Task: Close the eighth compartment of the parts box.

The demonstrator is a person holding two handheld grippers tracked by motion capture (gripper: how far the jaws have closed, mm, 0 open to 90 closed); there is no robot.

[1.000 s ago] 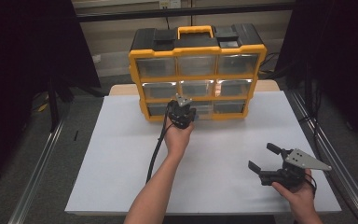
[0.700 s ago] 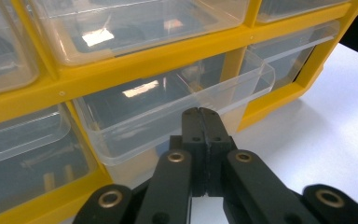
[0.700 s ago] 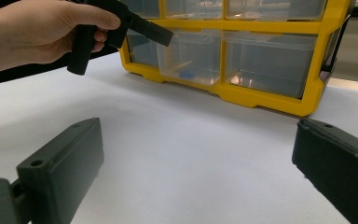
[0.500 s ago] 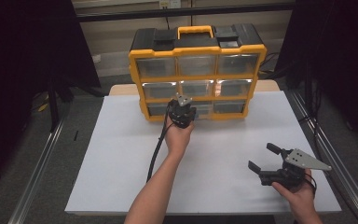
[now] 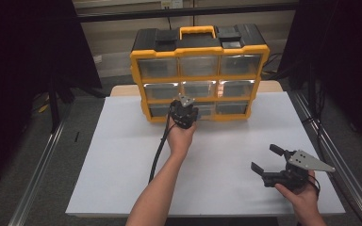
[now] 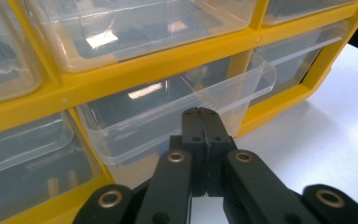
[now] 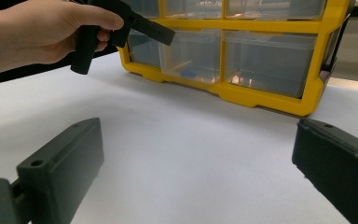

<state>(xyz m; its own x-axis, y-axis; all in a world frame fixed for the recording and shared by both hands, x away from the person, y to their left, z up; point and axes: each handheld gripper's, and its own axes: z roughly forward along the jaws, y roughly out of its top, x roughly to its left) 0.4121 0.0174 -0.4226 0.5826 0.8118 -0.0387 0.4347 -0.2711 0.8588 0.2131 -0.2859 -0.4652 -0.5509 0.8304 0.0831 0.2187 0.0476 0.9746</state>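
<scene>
A yellow and black drawer organizer stands at the back of the white table. Its bottom middle clear drawer is pulled out a little. My left gripper is shut right at that drawer's front wall, with no gap and nothing seen between its jaws. The high view shows the left gripper held up against the bottom row. My right gripper stands open low over the table at the front right, with nothing between its fingers. It faces the organizer.
The right gripper view shows the person's hand with the left gripper, and a small blue thing inside the bottom middle drawer. A black cable trails from the left gripper. Metal rails run along the table's sides.
</scene>
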